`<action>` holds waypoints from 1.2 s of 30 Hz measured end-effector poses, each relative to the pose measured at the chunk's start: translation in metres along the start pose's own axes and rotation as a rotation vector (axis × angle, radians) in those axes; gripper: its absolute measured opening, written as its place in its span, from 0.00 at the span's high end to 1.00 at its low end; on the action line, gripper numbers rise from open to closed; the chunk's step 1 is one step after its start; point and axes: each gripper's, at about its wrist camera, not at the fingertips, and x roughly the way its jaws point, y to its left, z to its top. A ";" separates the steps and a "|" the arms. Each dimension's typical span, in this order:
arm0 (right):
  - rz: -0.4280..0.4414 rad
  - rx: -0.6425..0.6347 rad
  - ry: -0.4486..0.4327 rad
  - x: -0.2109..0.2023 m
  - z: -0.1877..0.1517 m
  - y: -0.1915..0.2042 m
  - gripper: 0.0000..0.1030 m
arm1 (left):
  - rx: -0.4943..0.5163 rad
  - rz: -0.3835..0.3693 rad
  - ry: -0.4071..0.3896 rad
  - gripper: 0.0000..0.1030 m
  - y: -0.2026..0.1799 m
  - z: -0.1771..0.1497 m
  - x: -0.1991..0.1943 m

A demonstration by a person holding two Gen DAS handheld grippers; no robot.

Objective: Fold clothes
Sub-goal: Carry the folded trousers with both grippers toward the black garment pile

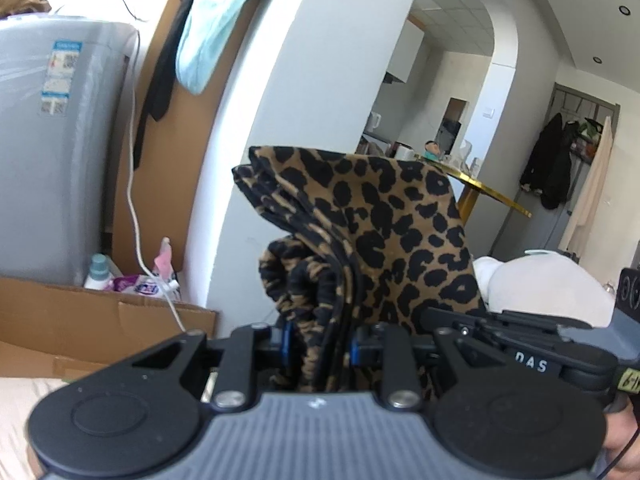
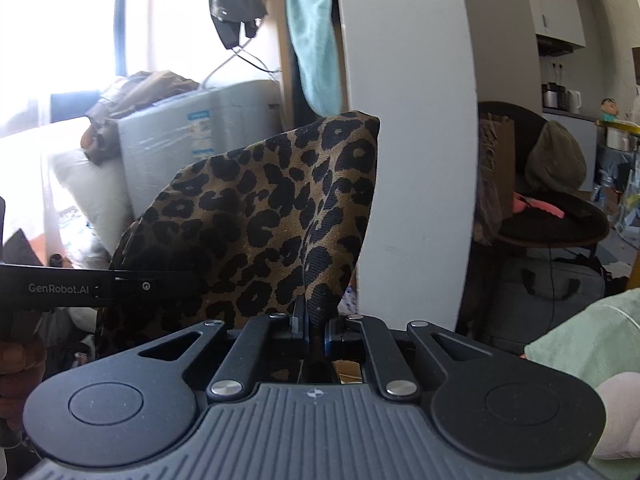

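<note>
A leopard-print cloth point(image 1: 384, 240) is held up in the air in front of a white pillar point(image 1: 320, 80), gripped from below by both tools. The left gripper point(image 1: 320, 350) is clenched on several bunched layers of it (hems stacked edge-on), and the right gripper point(image 2: 314, 330) is pinched tight on a thinner fold, the two just beside each other.

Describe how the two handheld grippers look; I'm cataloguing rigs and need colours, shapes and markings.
Both look alike: a grey ribbed body flanked by two round black discs, black linkage bars with silver pivot screws, and black fingers with blue trim at the pads. The left gripper sees "DAS" in white on the other unit's side; the right gripper sees "GenRobot.AI" on a black bar. A thin black cable and a yellow label show at far right of the left view.
</note>
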 end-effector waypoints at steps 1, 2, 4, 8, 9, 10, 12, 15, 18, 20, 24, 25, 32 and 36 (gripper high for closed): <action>-0.010 -0.006 0.000 0.004 -0.003 -0.003 0.95 | -0.005 -0.005 0.004 0.74 0.002 -0.003 0.007; -0.017 -0.013 0.002 0.008 -0.006 -0.006 0.95 | -0.010 -0.011 0.008 0.74 0.004 -0.007 0.014; -0.024 -0.015 0.010 0.019 -0.013 -0.013 0.95 | -0.021 -0.018 0.014 0.74 0.008 -0.014 0.027; -0.035 -0.020 0.028 0.041 -0.031 -0.026 0.95 | -0.030 -0.025 0.023 0.74 0.018 -0.029 0.051; -0.039 -0.019 0.030 0.047 -0.037 -0.030 0.95 | -0.018 -0.027 0.027 0.74 0.019 -0.032 0.057; -0.043 -0.019 0.033 0.053 -0.043 -0.033 0.95 | -0.005 -0.031 0.026 0.74 0.020 -0.036 0.063; -0.051 -0.018 0.038 0.064 -0.054 -0.040 0.95 | 0.004 -0.038 0.028 0.74 0.024 -0.046 0.076; -0.064 -0.014 0.057 0.081 -0.074 -0.052 0.95 | -0.007 -0.043 0.042 0.74 0.030 -0.065 0.097; -0.078 0.001 0.087 0.098 -0.095 -0.068 0.95 | -0.035 -0.061 0.056 0.74 0.036 -0.089 0.118; -0.090 0.013 0.104 0.108 -0.108 -0.079 0.95 | -0.068 -0.081 0.062 0.74 0.042 -0.106 0.133; -0.136 0.013 0.129 0.127 -0.134 -0.100 0.95 | -0.130 -0.108 0.080 0.74 0.048 -0.141 0.170; -0.150 0.010 0.133 0.132 -0.140 -0.106 0.95 | -0.146 -0.116 0.084 0.74 0.049 -0.149 0.180; -0.256 0.083 0.134 0.158 -0.186 -0.146 0.95 | -0.203 -0.156 0.107 0.74 0.048 -0.192 0.245; -0.265 0.090 0.149 0.183 -0.211 -0.166 0.95 | -0.213 -0.168 0.130 0.74 0.055 -0.213 0.277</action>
